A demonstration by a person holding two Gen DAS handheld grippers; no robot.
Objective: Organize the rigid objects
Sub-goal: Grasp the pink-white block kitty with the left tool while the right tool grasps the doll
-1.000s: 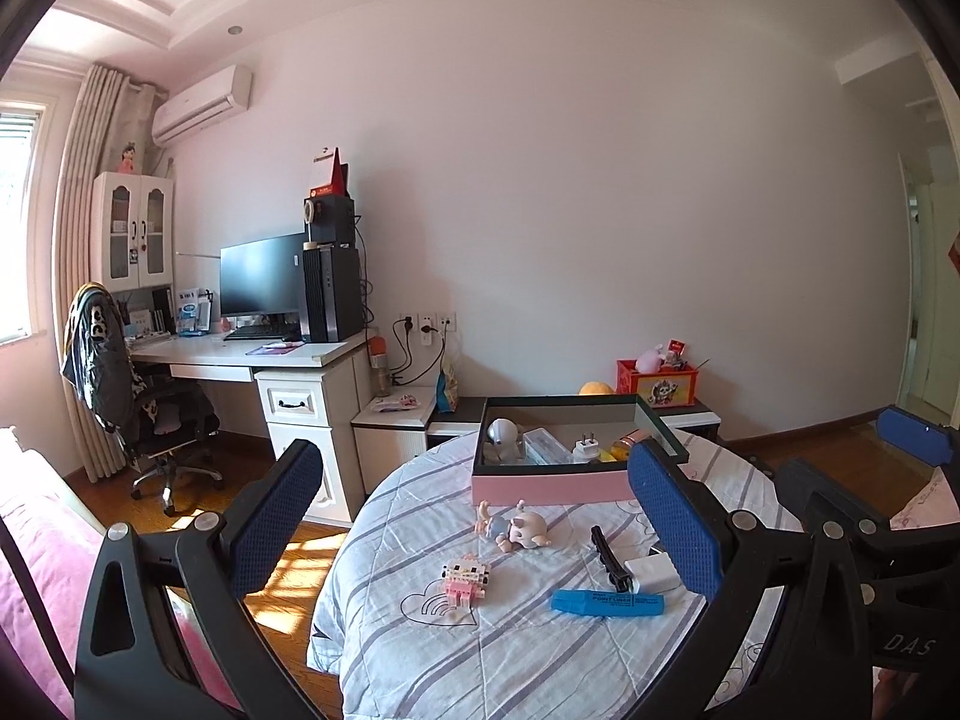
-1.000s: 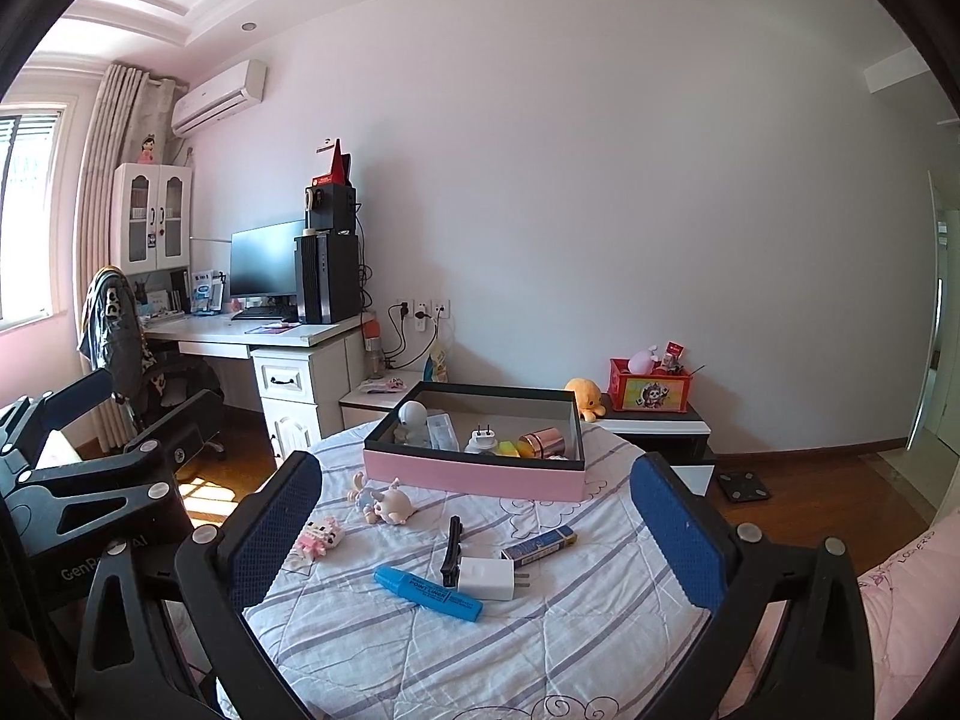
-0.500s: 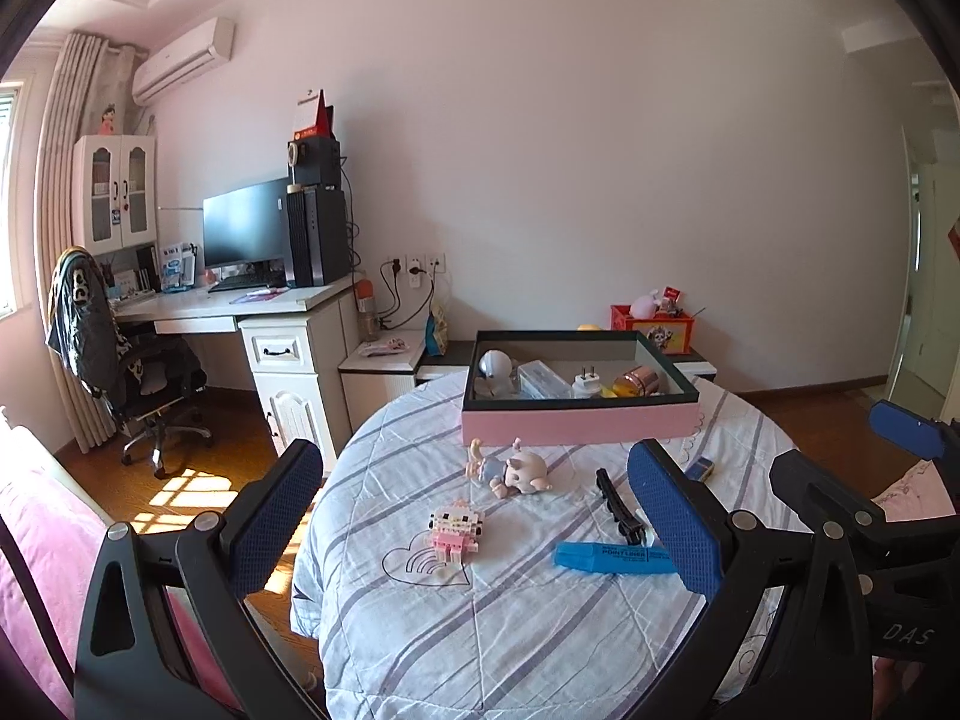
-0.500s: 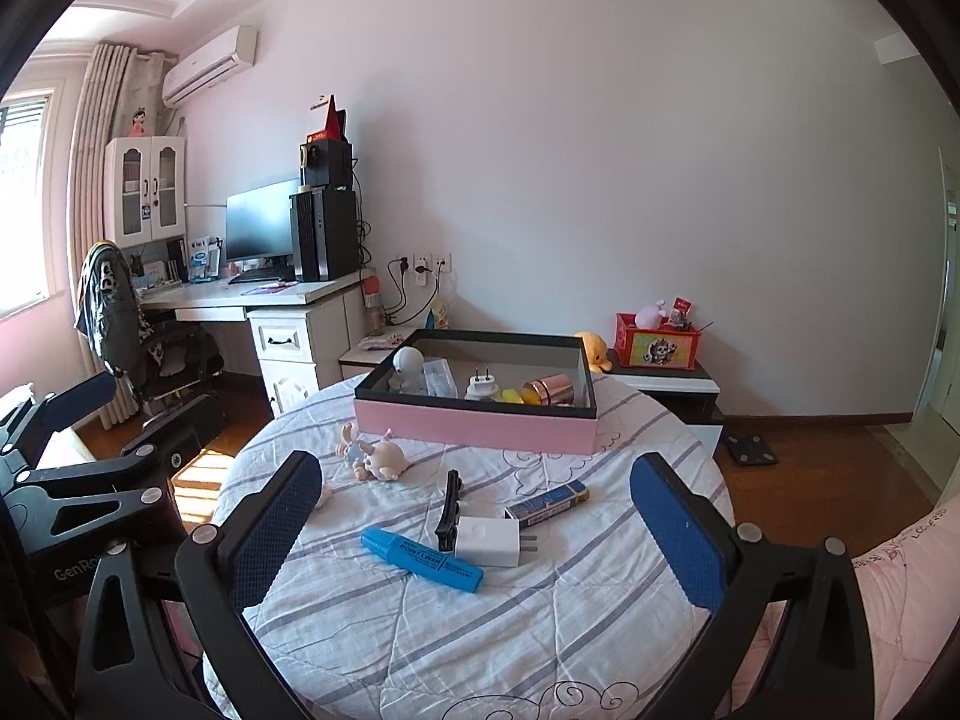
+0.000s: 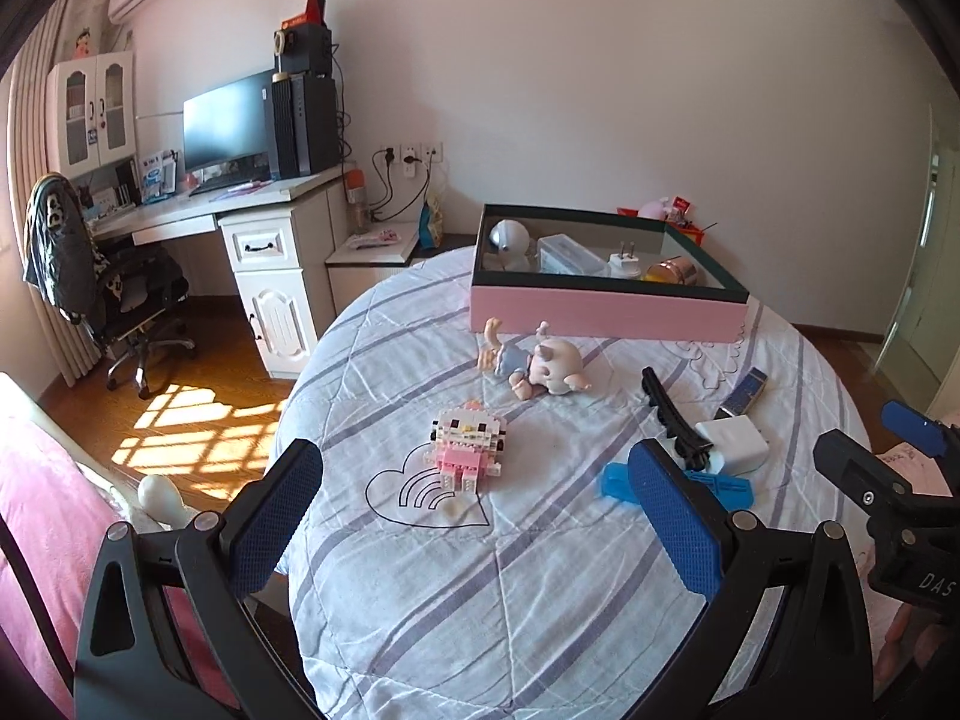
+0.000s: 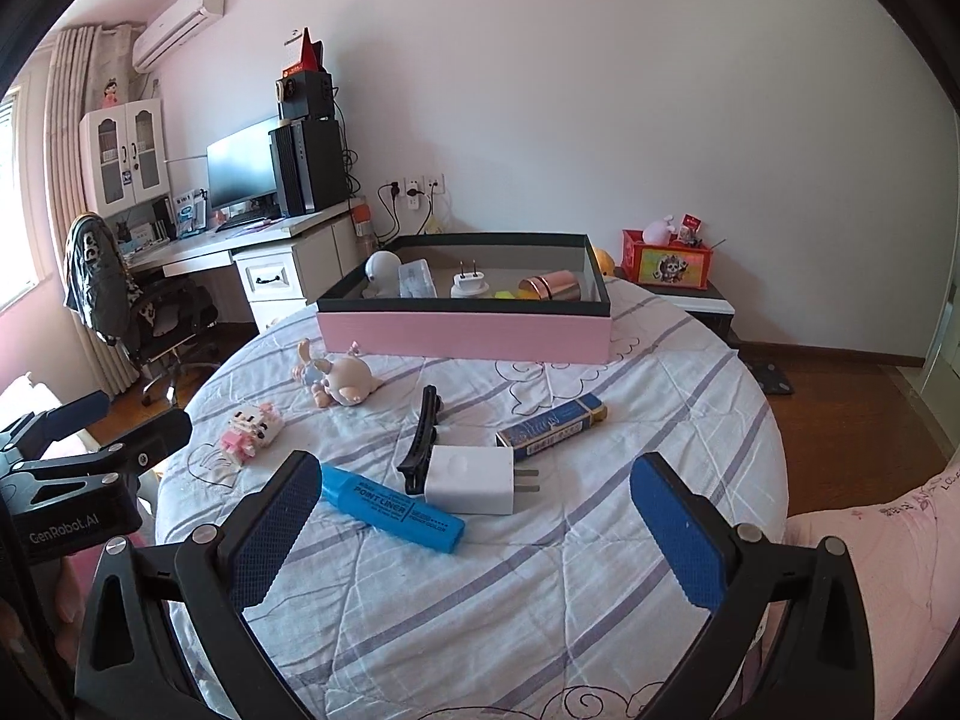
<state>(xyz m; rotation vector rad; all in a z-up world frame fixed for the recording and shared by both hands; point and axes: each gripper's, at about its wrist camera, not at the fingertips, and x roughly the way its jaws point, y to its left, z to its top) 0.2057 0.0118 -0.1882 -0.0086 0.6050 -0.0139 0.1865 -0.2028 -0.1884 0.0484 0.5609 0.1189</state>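
Note:
On the round striped table (image 5: 480,600) (image 6: 630,540) lie a pink-and-white brick cat (image 5: 468,441) (image 6: 251,429), a pig doll (image 5: 537,363) (image 6: 336,381), a black hair clip (image 5: 669,417) (image 6: 422,438), a white charger (image 5: 735,444) (image 6: 474,479), a blue highlighter (image 5: 729,487) (image 6: 390,507) and a small blue box (image 5: 747,390) (image 6: 551,425). The pink box (image 5: 606,306) (image 6: 462,330) at the far side holds several small items. My left gripper (image 5: 474,516) hangs open just short of the brick cat. My right gripper (image 6: 477,522) hangs open over the charger and highlighter, holding nothing.
A desk with monitor (image 5: 231,120) and an office chair (image 5: 102,282) stand at the left wall. A low cabinet with a red box (image 6: 669,261) sits behind the table. Pink bedding (image 6: 870,540) borders the table on the right.
Both grippers have tilted downward and moved closer to the table; the objects now look larger and nearer. Nothing on the table has shifted.

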